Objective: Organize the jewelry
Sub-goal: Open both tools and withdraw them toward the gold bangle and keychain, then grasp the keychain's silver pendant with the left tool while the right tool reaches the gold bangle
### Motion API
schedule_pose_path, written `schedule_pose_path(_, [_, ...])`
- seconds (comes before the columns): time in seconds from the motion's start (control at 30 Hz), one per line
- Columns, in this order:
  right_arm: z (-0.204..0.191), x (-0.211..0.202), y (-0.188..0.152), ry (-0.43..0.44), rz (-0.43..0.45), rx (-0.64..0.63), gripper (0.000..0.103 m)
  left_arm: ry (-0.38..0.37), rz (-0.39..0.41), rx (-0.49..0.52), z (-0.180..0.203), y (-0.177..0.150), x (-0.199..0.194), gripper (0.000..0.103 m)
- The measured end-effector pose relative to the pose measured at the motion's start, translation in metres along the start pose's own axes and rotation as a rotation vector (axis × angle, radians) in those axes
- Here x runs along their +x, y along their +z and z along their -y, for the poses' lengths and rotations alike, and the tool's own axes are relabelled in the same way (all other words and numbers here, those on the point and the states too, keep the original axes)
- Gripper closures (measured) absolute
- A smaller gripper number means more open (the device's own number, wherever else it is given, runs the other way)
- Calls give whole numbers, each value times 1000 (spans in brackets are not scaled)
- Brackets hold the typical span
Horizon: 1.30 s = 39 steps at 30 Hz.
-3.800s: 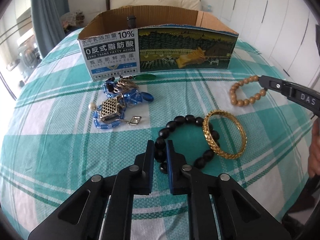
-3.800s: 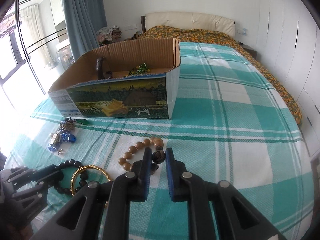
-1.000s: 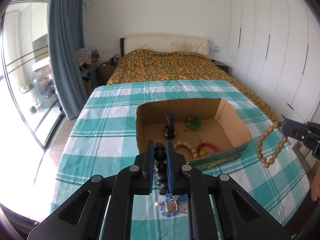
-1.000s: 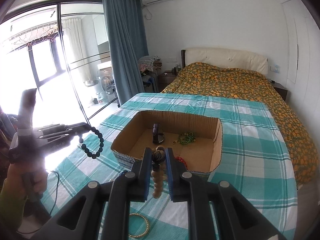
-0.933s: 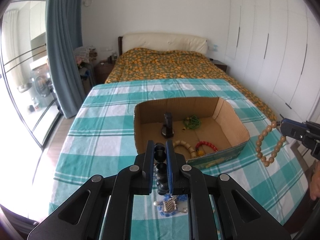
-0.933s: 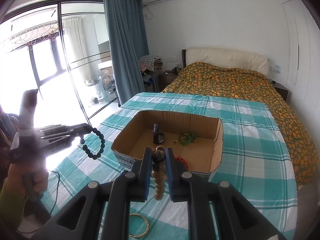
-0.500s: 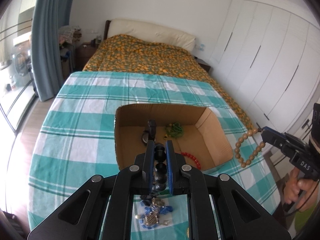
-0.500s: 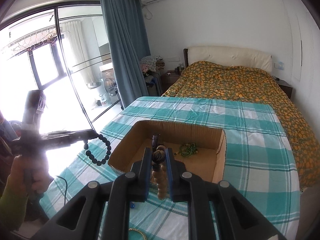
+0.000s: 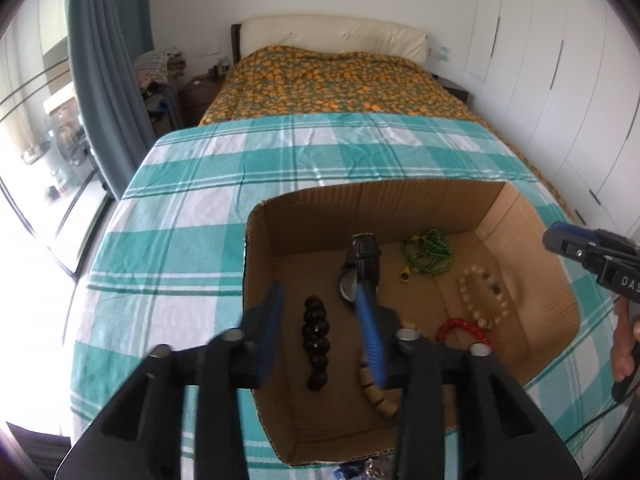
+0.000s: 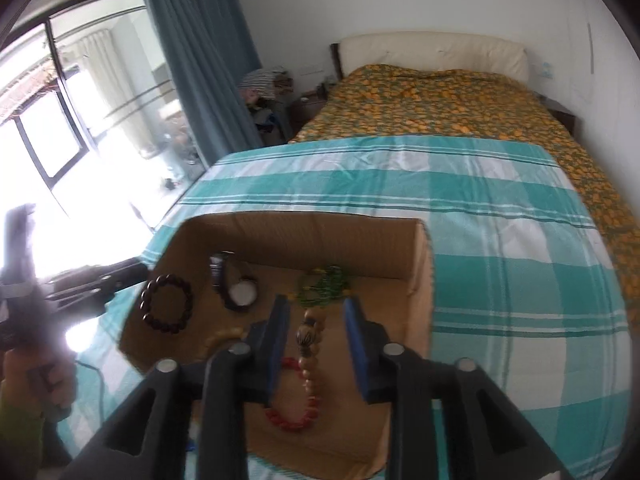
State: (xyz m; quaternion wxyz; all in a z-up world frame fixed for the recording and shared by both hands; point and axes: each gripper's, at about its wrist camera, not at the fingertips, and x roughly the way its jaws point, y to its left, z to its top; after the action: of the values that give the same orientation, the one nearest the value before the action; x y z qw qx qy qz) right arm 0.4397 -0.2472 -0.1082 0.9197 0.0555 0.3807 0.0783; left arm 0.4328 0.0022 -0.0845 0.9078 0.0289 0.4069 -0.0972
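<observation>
Left gripper [image 9: 320,320] over the near-left part of an open cardboard box [image 9: 528,224] on a teal-checked cloth [image 9: 192,216]; its jaws have just been opening, and a black bead bracelet [image 9: 316,344] lies between them, clear of both pads. Inside the box: a watch [image 9: 360,268] at centre, green beads [image 9: 430,256] far right, a tan bracelet [image 9: 482,300], a red bracelet [image 9: 460,328]. Right gripper [image 9: 560,242] at the right edge.

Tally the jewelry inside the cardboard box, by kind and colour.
Black bead bracelet: 1
Tan wooden bead bracelet: 1
Cream bead bracelet: 1
Red bead bracelet: 1
Green bead strand: 1
Black-strapped wristwatch: 1
Total: 6
</observation>
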Motion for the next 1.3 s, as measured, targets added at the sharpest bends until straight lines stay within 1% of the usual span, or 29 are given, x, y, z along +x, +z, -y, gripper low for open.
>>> schedule_pose_path(0.03, [5, -4, -2, -38, 11, 2, 55, 14, 17, -8, -2, -4, -3, 28])
schedule_pose_path(0.1, [10, -17, -9, -66, 35, -5, 55, 32, 44, -6, -4, -15, -15, 21])
schedule_pose_path(0.13, [9, -26, -13, -77, 48, -16, 54, 44, 51, -5, -5, -20, -21, 18])
schedule_pose_path(0.17, [9, -35, -17, -90, 63, -31, 51, 54, 60, -4, -5, -26, -28, 17])
schedule_pose_path(0.2, [5, -45, -21, -107, 76, -50, 48, 62, 71, -4, -6, -34, -37, 14])
schedule_pose_path(0.27, [-2, -64, -34, -127, 99, -81, 36, 72, 89, -1, -6, -50, -54, 9])
schedule_pose_path(0.33, [-9, -82, -51, -130, 108, -99, 34, 84, 96, 11, -3, -69, -71, 5])
schedule_pose_path(0.47, [-26, -106, -94, -126, 100, -121, 34, 106, 73, 24, 6, -110, -97, 4])
schedule_pose_path(0.57, [-38, -116, -131, -137, 81, -134, 34, 102, 38, 23, 13, -138, -105, 4])
schedule_pose_path(0.63, [-42, -118, -152, -132, 62, -119, 34, 105, 25, 10, 17, -154, -108, 4])
schedule_pose_path(0.73, [-44, -118, -180, -127, 34, -81, 34, 82, -3, -29, 20, -175, -108, 4])
schedule_pose_path(0.83, [-44, -118, -204, -127, 22, -51, 34, 70, -12, -46, 25, -192, -104, 4])
schedule_pose_path(0.9, [-44, -119, -215, -143, 15, -49, 34, 71, -24, -46, 29, -201, -100, 4])
schedule_pose_path(1.07, [-42, -124, -233, -177, 19, -47, 34, 44, -56, -51, 34, -219, -87, 4])
schedule_pose_path(1.3, [-38, -121, -251, -188, 6, -28, 34, 59, -94, -8, 42, -230, -72, 4])
